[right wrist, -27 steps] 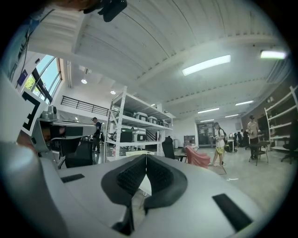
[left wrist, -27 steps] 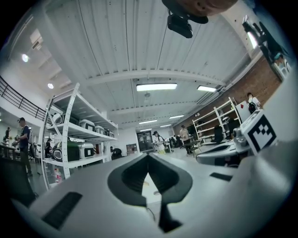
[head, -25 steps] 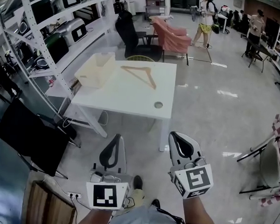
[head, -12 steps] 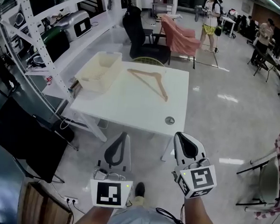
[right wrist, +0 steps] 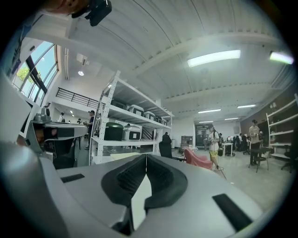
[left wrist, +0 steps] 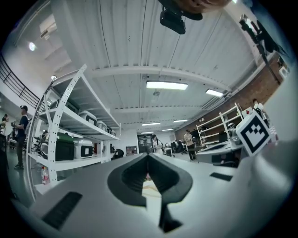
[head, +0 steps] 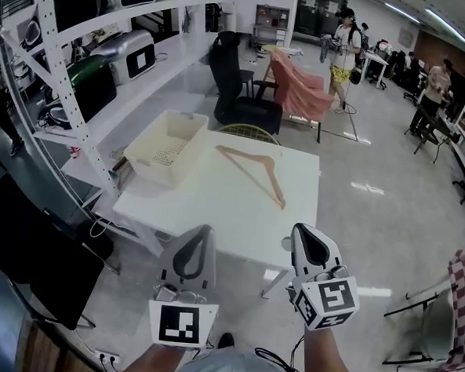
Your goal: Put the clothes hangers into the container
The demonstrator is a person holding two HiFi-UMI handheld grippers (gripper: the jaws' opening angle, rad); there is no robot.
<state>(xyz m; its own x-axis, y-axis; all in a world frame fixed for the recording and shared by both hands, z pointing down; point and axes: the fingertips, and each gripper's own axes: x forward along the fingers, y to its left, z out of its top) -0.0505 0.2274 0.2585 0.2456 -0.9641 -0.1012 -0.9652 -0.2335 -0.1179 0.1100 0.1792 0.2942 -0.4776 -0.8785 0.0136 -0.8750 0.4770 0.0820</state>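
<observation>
The left tongs (head: 200, 234) and right tongs (head: 309, 233) are both closed and empty. On the bench (head: 207, 215), a wooden hanger (head: 254, 173) lies right of the container (head: 166, 147).

The table (head: 207, 211) stands straight ahead. On it, the container (head: 168, 142) sits at the 10 o'clock corner, and the hanger (head: 263, 169) lies apart from it toward 1 o'clock. A shelving rack (head: 57, 92) runs along the 9 o'clock side, and an office chair (head: 238, 91) stands behind at 12 o'clock. The left gripper (head: 204, 232) and right gripper (head: 300, 230) show side by side at the 6 o'clock edge.
</observation>
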